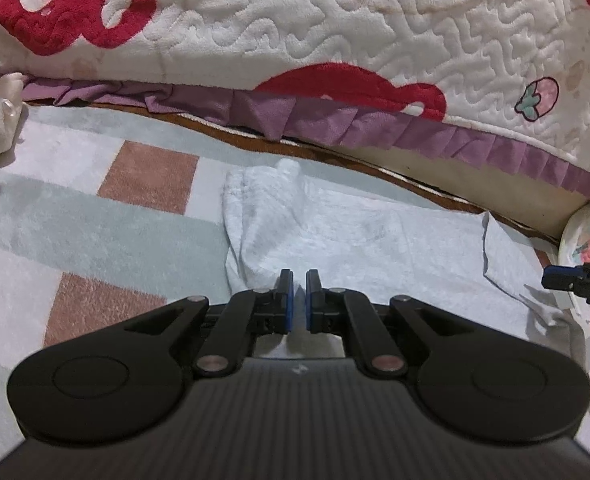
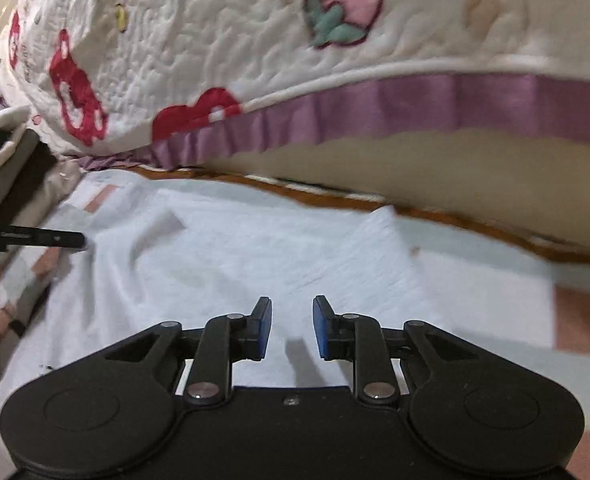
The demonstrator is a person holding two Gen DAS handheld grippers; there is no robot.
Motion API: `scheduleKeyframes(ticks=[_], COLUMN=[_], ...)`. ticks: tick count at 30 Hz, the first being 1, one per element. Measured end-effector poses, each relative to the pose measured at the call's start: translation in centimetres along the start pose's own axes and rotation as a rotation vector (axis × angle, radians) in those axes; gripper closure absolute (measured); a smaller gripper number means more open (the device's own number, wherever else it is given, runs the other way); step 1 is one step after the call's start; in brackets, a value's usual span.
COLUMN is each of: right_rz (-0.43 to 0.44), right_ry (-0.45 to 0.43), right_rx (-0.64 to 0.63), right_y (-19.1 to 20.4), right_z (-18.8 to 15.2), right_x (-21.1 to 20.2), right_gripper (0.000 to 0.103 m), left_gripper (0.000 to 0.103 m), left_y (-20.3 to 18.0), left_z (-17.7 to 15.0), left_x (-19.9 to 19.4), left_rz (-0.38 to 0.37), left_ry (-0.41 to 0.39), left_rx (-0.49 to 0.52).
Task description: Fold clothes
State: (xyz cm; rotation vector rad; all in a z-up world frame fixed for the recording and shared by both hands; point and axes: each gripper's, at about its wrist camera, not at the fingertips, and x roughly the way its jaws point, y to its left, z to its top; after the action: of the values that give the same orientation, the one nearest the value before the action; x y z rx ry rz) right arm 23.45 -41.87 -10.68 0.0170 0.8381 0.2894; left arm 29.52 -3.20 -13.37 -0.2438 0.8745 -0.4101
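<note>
Towel (image 1: 335, 236) lies on checked rug (image 1: 147, 176) beside quilted bed (image 1: 335, 20); left claw (image 1: 299, 300) clenched empty, right claw (image 2: 292, 328) released

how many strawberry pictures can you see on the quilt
1. The strawberry sits near the quilt's purple frill, at the right in the left wrist view and top centre in the right wrist view. More may lie beyond the frames.
</note>
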Motion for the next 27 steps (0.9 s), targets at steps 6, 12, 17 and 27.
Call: scheduleKeyframes(ticks=[6,12,17,27], right_rz=[0.0,-0.031,-0.006,-0.402], right_ry=[0.135,0.151,0.038,-0.173], right_rx=[-0.143,-0.15,-0.04,0.121], right_y=[-0.5,0.0,-1.1,-8.5], right_z=[0.7,-0.2,0.4,2.4], right_x=[2.0,5.2,3.2,-4.1], right_gripper=[0.078,0.069,0.1,0.101], left_gripper=[0.099,0.098,0.098,0.09], left_y=[0.2,0.2,0.1,-0.5], left_z=[0.1,0.0,0.0,0.4], left_x=[0.3,0.6,0.7,0.4], left_rz=[0.004,0.005,0.008,0.002], left_ry=[0.005,0.015,0.019,-0.033], left_rx=[-0.001,0.007,0.014,0.059])
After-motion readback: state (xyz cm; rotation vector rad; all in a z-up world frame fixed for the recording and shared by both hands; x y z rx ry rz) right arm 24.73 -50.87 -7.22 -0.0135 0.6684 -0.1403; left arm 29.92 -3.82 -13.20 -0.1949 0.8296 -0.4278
